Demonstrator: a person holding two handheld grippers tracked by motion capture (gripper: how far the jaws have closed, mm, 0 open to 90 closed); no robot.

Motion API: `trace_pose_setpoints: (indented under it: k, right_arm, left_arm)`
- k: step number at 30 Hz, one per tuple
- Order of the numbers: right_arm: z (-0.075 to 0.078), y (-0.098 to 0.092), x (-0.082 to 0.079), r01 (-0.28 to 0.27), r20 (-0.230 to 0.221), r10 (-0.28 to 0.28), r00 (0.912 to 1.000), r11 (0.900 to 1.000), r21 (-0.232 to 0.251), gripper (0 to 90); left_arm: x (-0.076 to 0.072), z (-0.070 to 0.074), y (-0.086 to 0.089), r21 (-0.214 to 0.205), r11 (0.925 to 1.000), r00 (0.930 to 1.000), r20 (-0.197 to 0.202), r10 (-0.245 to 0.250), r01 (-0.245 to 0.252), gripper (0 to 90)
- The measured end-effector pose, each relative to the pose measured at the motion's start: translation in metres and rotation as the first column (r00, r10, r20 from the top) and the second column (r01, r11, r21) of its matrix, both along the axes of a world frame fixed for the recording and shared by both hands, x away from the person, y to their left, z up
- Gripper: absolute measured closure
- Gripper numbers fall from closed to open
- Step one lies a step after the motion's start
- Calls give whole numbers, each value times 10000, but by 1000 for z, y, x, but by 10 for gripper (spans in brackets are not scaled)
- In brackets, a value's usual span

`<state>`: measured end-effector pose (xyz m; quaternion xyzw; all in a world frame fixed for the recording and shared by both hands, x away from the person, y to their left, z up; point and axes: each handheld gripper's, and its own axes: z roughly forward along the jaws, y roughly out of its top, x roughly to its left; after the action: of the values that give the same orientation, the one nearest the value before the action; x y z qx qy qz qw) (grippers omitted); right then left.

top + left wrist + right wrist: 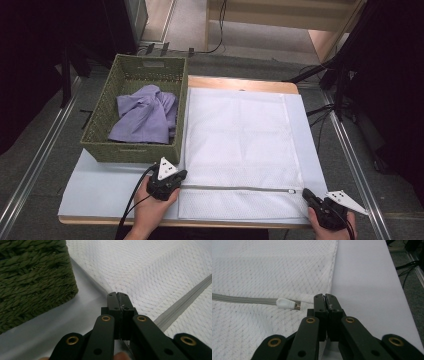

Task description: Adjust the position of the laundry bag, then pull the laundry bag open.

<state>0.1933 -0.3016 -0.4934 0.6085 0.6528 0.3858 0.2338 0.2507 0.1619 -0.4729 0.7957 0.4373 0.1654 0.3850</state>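
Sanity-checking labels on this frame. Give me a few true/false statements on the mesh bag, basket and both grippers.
1. The zipper pull sits at the zipper's end by the right gripper. True.
2. The purple garment lies on the mesh laundry bag. False: it is inside the green woven basket.
3. The left gripper has its jaws shut at the bag's left edge. True.
4. The right gripper's jaws stand wide open. False: they are shut beside the pull.
5. The basket stands to the right of the bag. False: in the high view it is to the left.
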Motion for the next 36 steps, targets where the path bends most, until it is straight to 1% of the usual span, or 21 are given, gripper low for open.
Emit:
trace_pose_setpoints:
  k: [3, 4, 6, 7, 8, 11, 12, 13, 14, 16, 18, 20, 24, 26, 29, 30, 31, 32, 33, 34, 36]
  right_arm:
    - [0, 1, 0, 15, 9, -15, 10000, 10000, 81, 896]
    - [0, 2, 0, 19, 9, -19, 10000, 10000, 82, 898]
    - [0, 3, 0, -1, -82, 3, 10000, 9999, 157, 900]
    - [1, 4, 0, -85, -130, 87, 9999, 9998, 164, 900]
    - [1, 5, 0, -56, -150, 58, 9999, 9999, 153, 900]
    - [2, 7, -2, -69, -163, 73, 9998, 9997, 249, 900]
    - [2, 7, -2, -84, -101, 86, 9999, 9997, 230, 873]
    - [3, 7, -3, -40, 5, 40, 10000, 9997, 244, 831]
    - [4, 7, -5, 10, 134, -14, 9999, 9996, 299, 794]
    - [7, 7, -11, 109, 361, -113, 9993, 9999, 127, 740]
    - [11, 6, -16, 304, 451, -307, 9985, 9995, 60, 688]
    - [14, 4, -20, 432, 566, -434, 9975, 9991, 54, 636]
    - [16, 1, -20, 384, 628, -400, 9972, 9989, 260, 513]
    - [17, 2, -20, 272, 611, -295, 9977, 9989, 391, 457]
    - [18, 2, -21, 152, 604, -174, 9980, 9992, 379, 431]
    - [18, 3, -22, 228, 611, -250, 9978, 9991, 364, 436]
    - [19, 2, -23, 290, 691, -312, 9971, 9991, 324, 464]
    - [20, 1, -24, 252, 799, -281, 9964, 9990, 380, 479]
    - [21, 0, -24, 236, 869, -283, 9958, 9982, 546, 479]
    - [22, -1, -24, 261, 833, -322, 9960, 9970, 730, 487]
    - [21, -2, -24, 342, 830, -419, 9957, 9952, 918, 500]
  left_arm:
    - [-1, 0, 2, -31, 10000, 10000, 49, 57, -57, 900]
    - [-1, 0, 3, -78, 10000, 9999, 120, 31, -30, 900]
    - [-2, 1, 6, -135, 9999, 9998, 159, 83, -81, 900]
    - [-2, 1, 7, -206, 9997, 9999, 116, 105, -103, 900]
    - [-2, 1, 9, -283, 9995, 9999, 112, 123, -120, 900]
    - [-2, 1, 12, -344, 9994, 9998, 150, 101, -96, 900]
    - [-2, 2, 13, -427, 9991, 9997, 219, 89, -80, 894]
    - [-3, 2, 14, -482, 9988, 9995, 309, 48, -33, 871]
    - [-4, 3, 15, -625, 9980, 9993, 368, 24, -1, 844]
    - [-5, 5, 17, -804, 9968, 9990, 451, 8, 29, 784]
    - [-7, 8, 19, -950, 9954, 9984, 562, -32, 85, 718]
    - [-9, 11, 21, -1066, 9942, 9977, 681, -43, 116, 672]
    - [-14, 16, 21, -1352, 9902, 9961, 855, -239, 353, 616]
    - [-16, 18, 19, -1460, 9881, 9955, 878, -368, 494, 601]
    - [-19, 21, 12, -1538, 9852, 9938, 933, -612, 751, 587]
    - [-20, 22, 9, -1543, 9847, 9932, 950, -669, 811, 584]
    - [-21, 23, 6, -1542, 9839, 9924, 962, -762, 905, 581]
    - [-22, 24, 2, -1573, 9823, 9916, 945, -878, 1020, 579]
    - [-23, 25, -2, -1563, 9814, 9908, 928, -981, 1118, 577]
    - [-24, 26, -6, -1609, 9793, 9896, 943, -1082, 1224, 575]
    - [-25, 27, -15, -1599, 9761, 9868, 924, -1333, 1469, 577]
